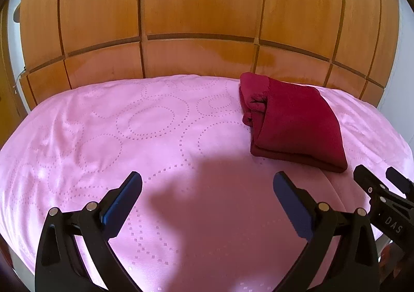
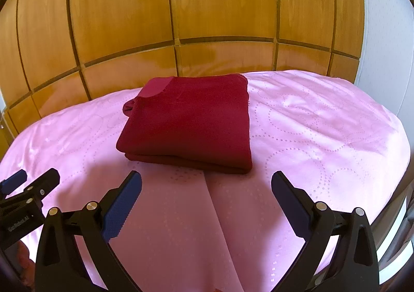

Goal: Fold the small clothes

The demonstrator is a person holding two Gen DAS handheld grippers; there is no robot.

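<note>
Folded red garment (image 2: 186, 121) lies on pink bedspread (image 2: 323, 131), both grippers empty.

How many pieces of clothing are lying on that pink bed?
1. A dark red folded garment lies on the pink bedspread near the wooden panelling, ahead of the right gripper. More could lie out of view.

Dark red garment (image 2: 186, 121), folded into flat rectangle, on bedspread (image 2: 323, 124)

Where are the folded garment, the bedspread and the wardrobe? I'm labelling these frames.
Folded dark red fabric garment (image 2: 189, 121): right wrist view, middle of its top layer.
Pink dotted-circle bedspread (image 1: 145, 124): left wrist view, bare patch left of the garment.
Wooden panelled wardrobe (image 2: 222, 2): right wrist view, upper door panel.
</note>
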